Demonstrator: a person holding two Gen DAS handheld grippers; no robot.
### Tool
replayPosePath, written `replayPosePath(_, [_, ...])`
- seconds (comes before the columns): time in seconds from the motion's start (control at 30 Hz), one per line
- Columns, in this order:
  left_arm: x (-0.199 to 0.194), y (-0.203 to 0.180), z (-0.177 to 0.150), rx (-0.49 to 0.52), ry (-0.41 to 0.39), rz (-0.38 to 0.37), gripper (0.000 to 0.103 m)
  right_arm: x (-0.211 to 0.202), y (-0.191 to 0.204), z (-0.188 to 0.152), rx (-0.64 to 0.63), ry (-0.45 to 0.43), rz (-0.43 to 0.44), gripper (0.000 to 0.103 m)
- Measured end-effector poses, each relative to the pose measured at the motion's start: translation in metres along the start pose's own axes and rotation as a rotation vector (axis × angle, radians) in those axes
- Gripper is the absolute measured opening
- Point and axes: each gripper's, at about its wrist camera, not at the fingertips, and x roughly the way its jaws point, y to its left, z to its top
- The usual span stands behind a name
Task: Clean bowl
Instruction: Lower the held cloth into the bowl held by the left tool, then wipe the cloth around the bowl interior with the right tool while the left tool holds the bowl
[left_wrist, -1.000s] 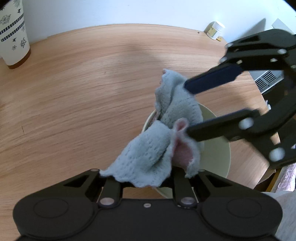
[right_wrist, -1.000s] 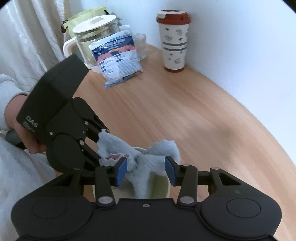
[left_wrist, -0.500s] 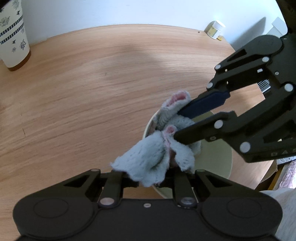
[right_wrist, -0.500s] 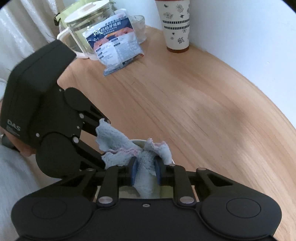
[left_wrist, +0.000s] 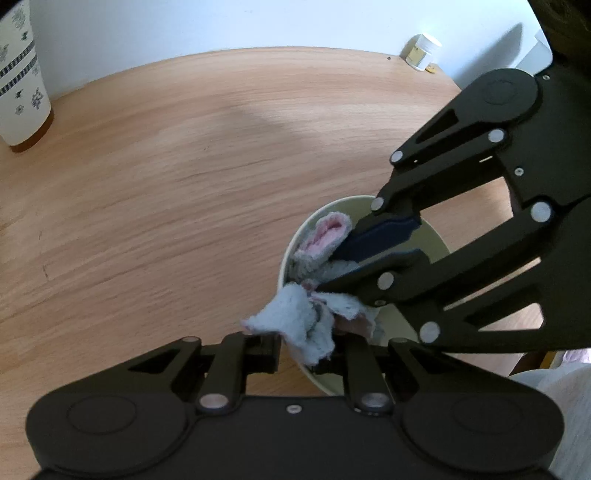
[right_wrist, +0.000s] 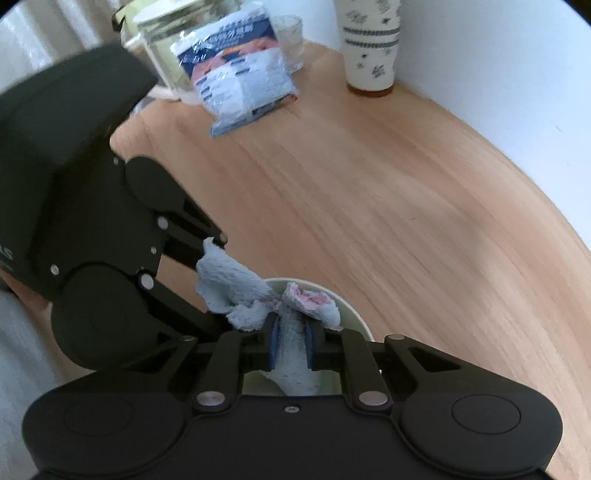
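Observation:
A pale green bowl (left_wrist: 432, 240) sits on the wooden table near its right edge; it also shows in the right wrist view (right_wrist: 351, 314). A light blue cloth with a pink underside (left_wrist: 299, 321) hangs over the bowl's near rim and lies partly inside. My right gripper (right_wrist: 290, 345) is shut on the cloth (right_wrist: 295, 369) and presses it down into the bowl; it shows from the right in the left wrist view (left_wrist: 332, 258). My left gripper (left_wrist: 308, 350) straddles the bowl's near rim, with the cloth draped between its fingers.
A patterned paper cup (left_wrist: 18, 81) stands at the far left by the wall, also in the right wrist view (right_wrist: 369, 44). A small jar (left_wrist: 421, 51) sits at the back right. A glass kettle (right_wrist: 155, 48), a blue packet (right_wrist: 240, 81) and a glass (right_wrist: 291, 40) stand beyond.
My right gripper closed on the cloth and pushed it down into the bowl. The cloth, held high before, now sits bunched low at the rim.

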Motion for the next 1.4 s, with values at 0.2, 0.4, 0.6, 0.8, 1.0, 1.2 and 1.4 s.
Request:
replayPosePath(0.2, [0.0,0.0,0.0,-0.012,0.0,-0.001,0.014,0.007,-0.002,0.001,-0.013,0.043,-0.01,0.014])
replayPosePath(0.4, [0.001,-0.003,-0.001,-0.017,0.007,0.001,0.015,0.016,0.001,0.005,-0.031,0.124,-0.043,0.014])
replayPosePath(0.6, [0.003,-0.001,0.0,-0.035,0.007,-0.004,0.015,0.018,0.006,0.007,-0.041,0.183,-0.082,0.014])
replayPosePath(0.8, [0.004,-0.006,0.003,-0.012,0.017,0.004,0.015,0.019,0.01,0.004,-0.028,0.165,-0.119,0.013])
replayPosePath(1.0, [0.005,-0.007,0.003,-0.024,0.028,-0.007,0.016,0.012,0.019,-0.001,-0.021,0.107,-0.221,0.012])
replayPosePath(1.2, [0.007,-0.011,0.006,-0.003,0.041,0.0,0.019,0.003,0.027,-0.006,-0.03,0.045,-0.299,0.012])
replayPosePath(1.4, [0.009,-0.009,0.007,-0.003,0.044,0.004,0.019,-0.015,0.037,-0.008,-0.04,-0.026,-0.371,0.012])
